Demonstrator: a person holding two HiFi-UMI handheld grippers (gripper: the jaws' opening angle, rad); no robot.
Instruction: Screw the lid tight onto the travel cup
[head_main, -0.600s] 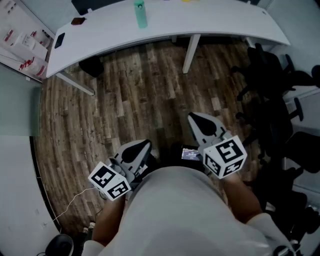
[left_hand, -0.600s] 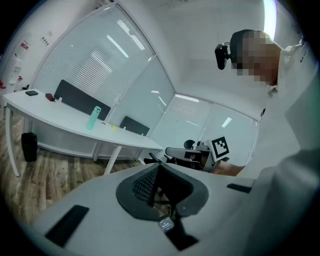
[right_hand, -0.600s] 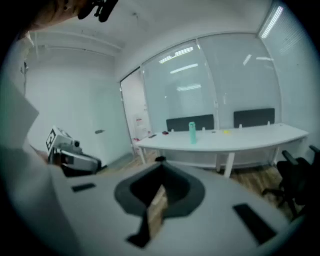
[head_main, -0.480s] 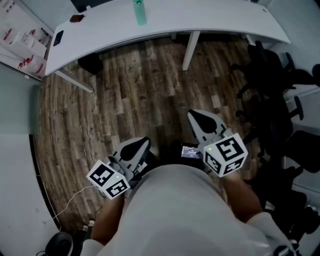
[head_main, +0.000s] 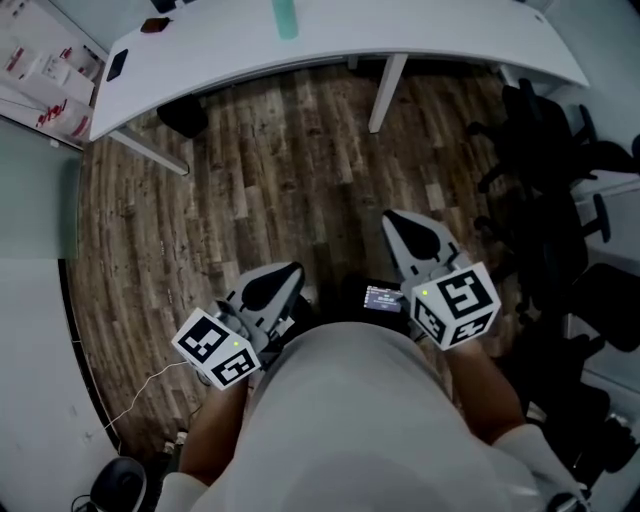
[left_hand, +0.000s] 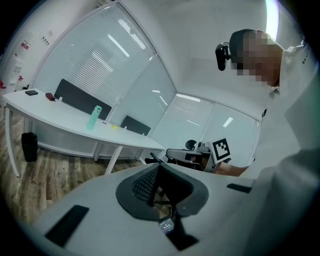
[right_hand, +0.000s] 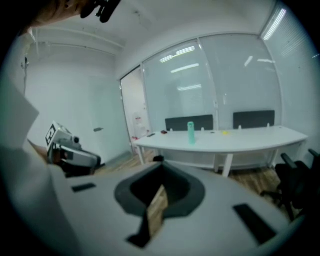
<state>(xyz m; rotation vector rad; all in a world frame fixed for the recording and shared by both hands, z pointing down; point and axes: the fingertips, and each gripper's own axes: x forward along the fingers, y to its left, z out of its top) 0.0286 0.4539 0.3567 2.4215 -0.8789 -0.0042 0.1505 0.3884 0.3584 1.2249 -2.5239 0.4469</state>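
Cup on desk far ahead, bin under desk's L end, chairs to R

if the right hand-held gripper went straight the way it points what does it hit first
The right hand-held gripper tilts slightly down, so probably the wooden floor, short of the white desk; nothing stands between. Depth is unclear: the desk's leg is possible.

Left gripper: bottom centre, jaws together, nothing between them.
Travel cup: mint green, upright on the desk, left of centre.
Desk: white, curved, across the left half.
Right gripper: right of centre, marker cube showing.
Bin: black, under the desk, far left.
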